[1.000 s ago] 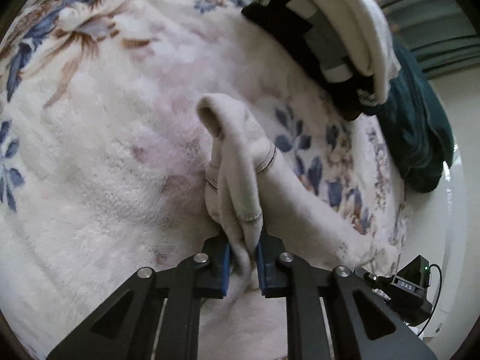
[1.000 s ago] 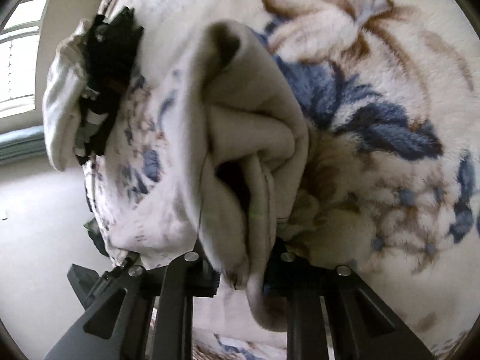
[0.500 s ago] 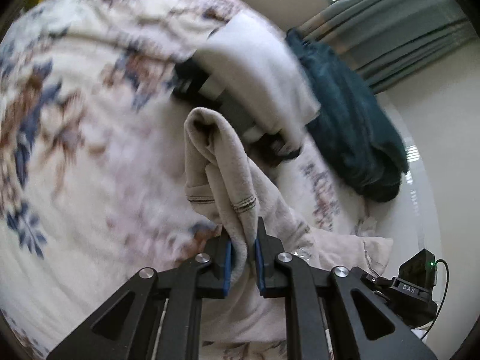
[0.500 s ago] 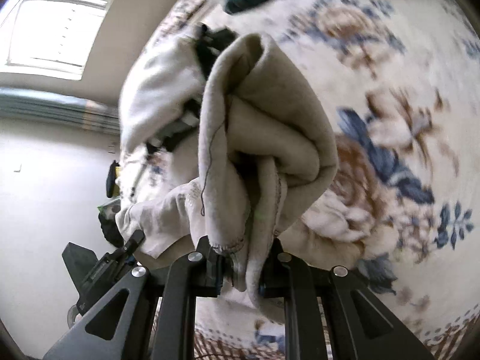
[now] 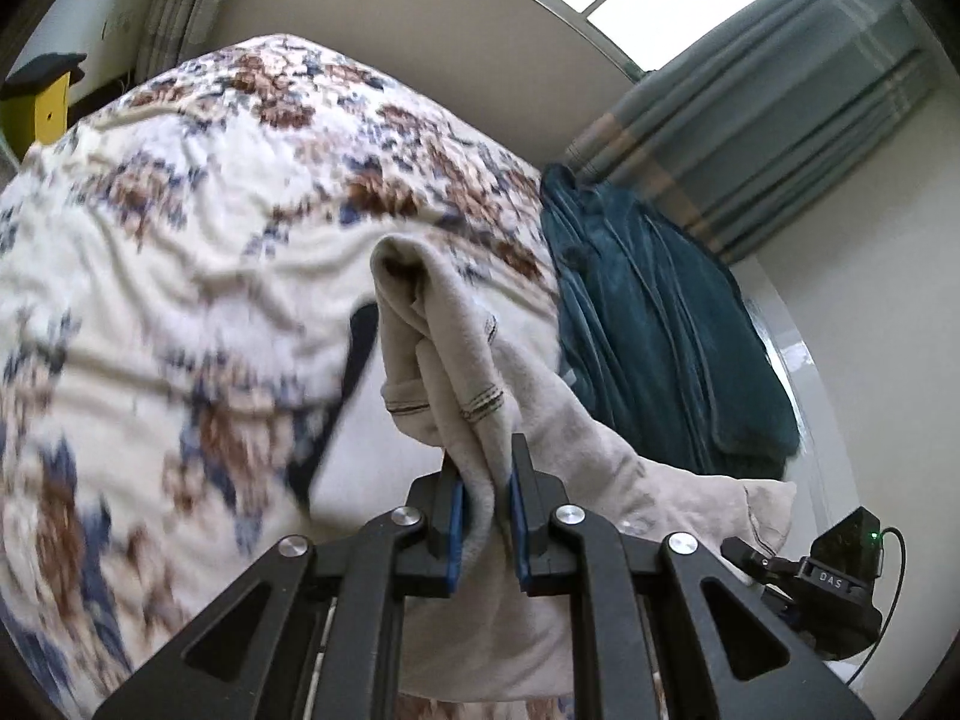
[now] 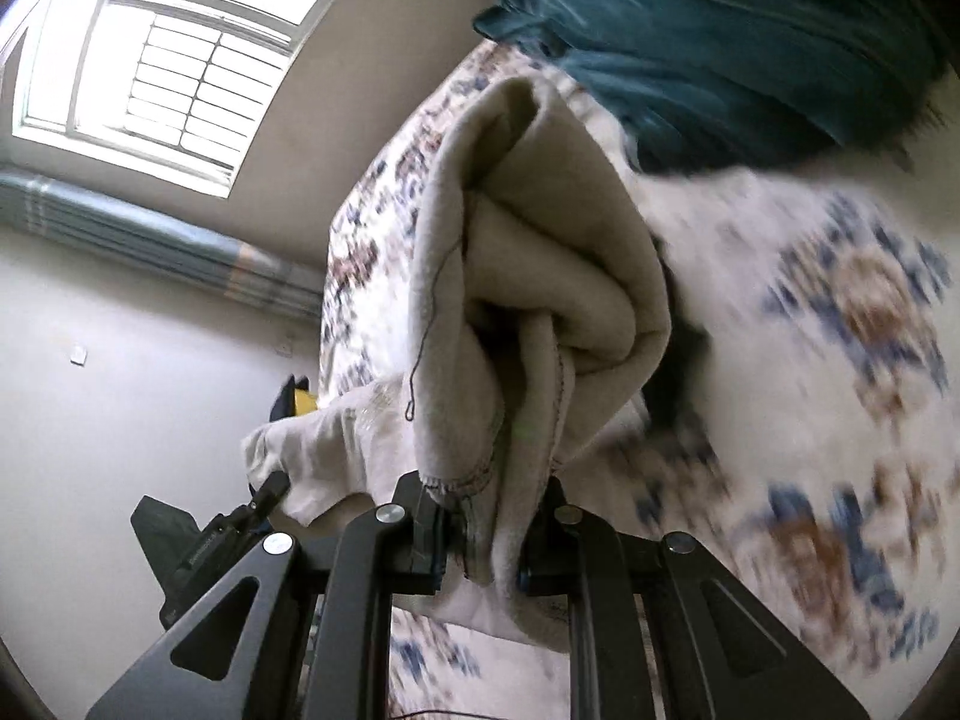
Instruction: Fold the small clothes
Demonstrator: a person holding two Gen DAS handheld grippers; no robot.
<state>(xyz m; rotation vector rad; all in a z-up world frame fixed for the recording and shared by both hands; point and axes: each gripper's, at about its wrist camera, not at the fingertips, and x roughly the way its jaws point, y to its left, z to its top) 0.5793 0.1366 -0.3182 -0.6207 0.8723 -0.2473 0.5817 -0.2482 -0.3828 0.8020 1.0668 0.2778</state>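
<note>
A beige knit garment (image 5: pixel 456 384) hangs in the air above the bed, stretched between both grippers. My left gripper (image 5: pixel 485 516) is shut on one bunched edge with a stitched hem; its blue pads squeeze the cloth. In the right wrist view the same beige garment (image 6: pixel 540 276) rises in thick folds, and my right gripper (image 6: pixel 483 534) is shut on its other edge, a loose dark thread dangling. The other gripper shows at the lower right of the left wrist view (image 5: pixel 840 576) and the lower left of the right wrist view (image 6: pixel 198 546).
A floral blanket (image 5: pixel 180 252) covers the bed below. A teal blanket (image 5: pixel 654 324) is heaped at the far edge by grey-blue curtains (image 5: pixel 780 102). A dark item (image 5: pixel 336 408) lies on the bed behind the garment. A yellow box (image 5: pixel 51 108) sits far left; window (image 6: pixel 162 60).
Both grippers have lifted the beige garment well up off the bed; the views tilted up to show wall, window and curtains. The pile of black and white clothes has dropped out of sight.
</note>
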